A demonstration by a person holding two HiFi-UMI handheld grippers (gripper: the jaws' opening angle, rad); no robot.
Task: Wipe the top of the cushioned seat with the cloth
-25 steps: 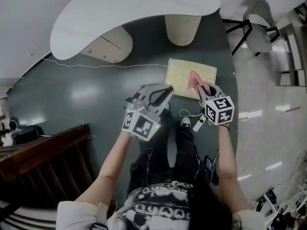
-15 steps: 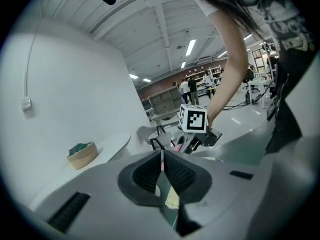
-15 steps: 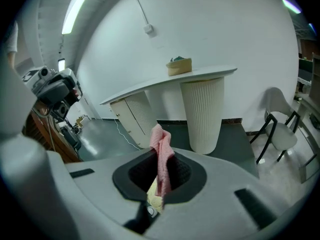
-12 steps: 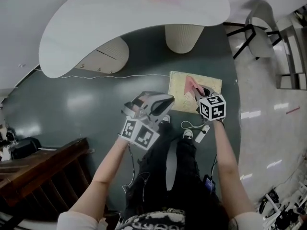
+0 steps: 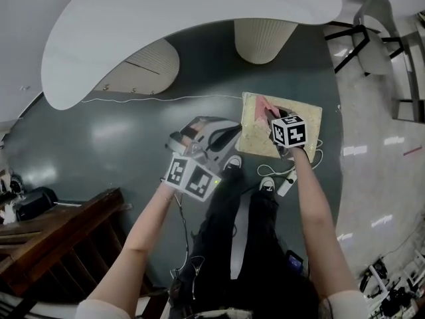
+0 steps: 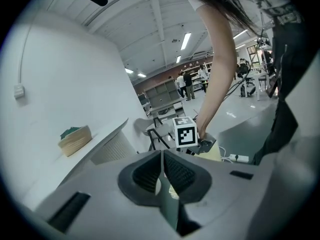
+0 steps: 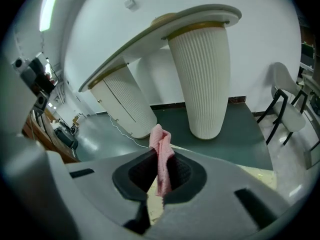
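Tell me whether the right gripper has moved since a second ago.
Yes. The right gripper, holding the cloth, has moved forward, from the near edge of the seat to over its middle.

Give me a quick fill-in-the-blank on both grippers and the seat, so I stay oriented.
The right gripper is shut on the ___ cloth.
The left gripper is shut and holds ___.
The seat lies below the ___ gripper.
Missing: pink; nothing; right.
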